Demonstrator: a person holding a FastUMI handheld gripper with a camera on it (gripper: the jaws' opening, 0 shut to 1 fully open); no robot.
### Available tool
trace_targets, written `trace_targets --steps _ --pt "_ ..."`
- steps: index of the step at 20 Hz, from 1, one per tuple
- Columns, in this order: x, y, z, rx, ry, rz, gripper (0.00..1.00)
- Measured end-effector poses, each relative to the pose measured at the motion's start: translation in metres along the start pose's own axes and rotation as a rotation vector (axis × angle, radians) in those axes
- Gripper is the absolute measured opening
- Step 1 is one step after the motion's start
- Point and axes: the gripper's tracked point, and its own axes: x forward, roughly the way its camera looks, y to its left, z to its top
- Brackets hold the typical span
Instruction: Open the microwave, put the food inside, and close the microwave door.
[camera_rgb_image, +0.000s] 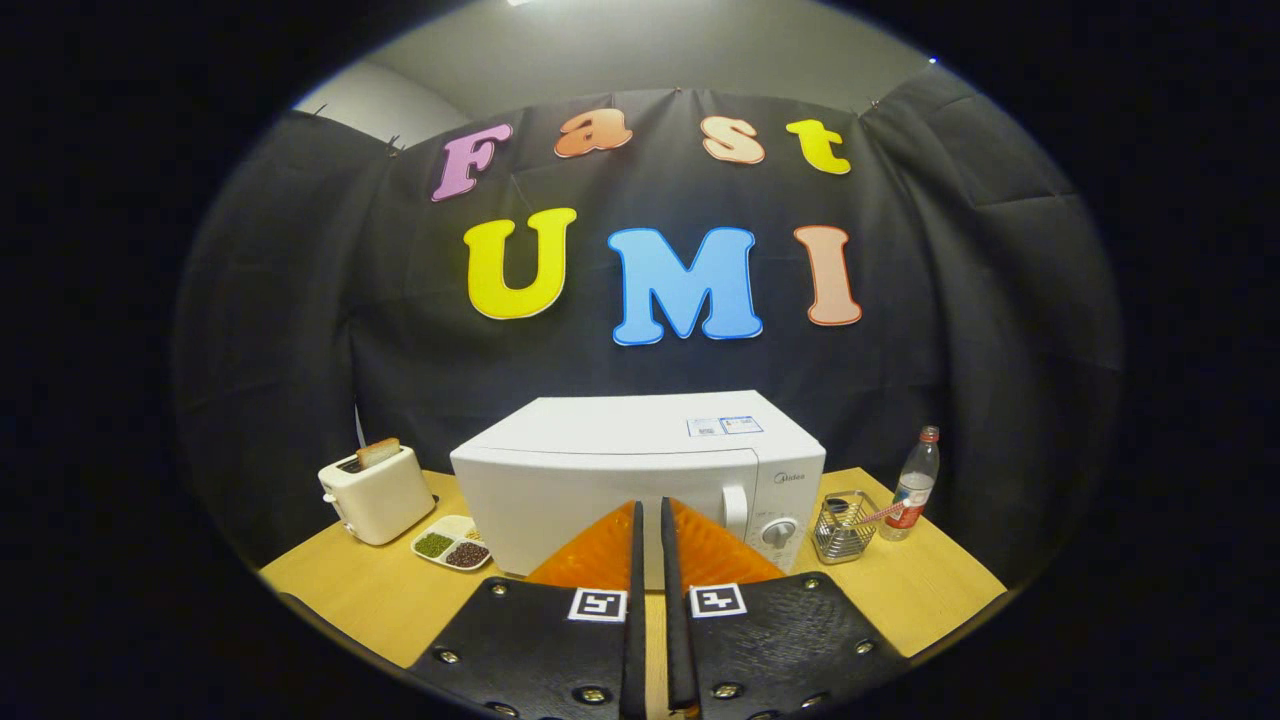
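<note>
Fingers (649, 520) are sitting nearly closed, with a thin slit between them and nothing held, pointing at the front of the microwave (640, 470). That microwave is standing just beyond them at the middle of the counter (350, 590), its door shut and its handle (735, 508) and dial (779, 533) lying toward the right side. Left of it a divided dish (452, 543) of beans is lying, and farther left a toaster (376, 492) is holding a slice of bread (378, 452). Right of the microwave a wire basket (842, 527) is standing, with a water bottle (914, 487) just beside it.
</note>
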Motion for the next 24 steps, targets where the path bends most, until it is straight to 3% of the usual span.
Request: trace_targets --steps 14,16,18,19,21,24 --pt "-0.104 0.016 -0.017 -0.021 -0.03 -0.002 0.09" --pt "-0.11 0.022 -0.019 -0.011 -0.029 0.02 0.12" --pt "-0.116 0.029 -0.019 -0.012 -0.034 0.036 0.4" --pt "-0.118 0.029 -0.019 -0.017 -0.037 0.037 0.68" --pt "-0.122 0.027 -0.016 -0.021 -0.042 0.029 0.98" --pt "-0.126 0.024 -0.009 -0.018 -0.064 0.019 0.97"
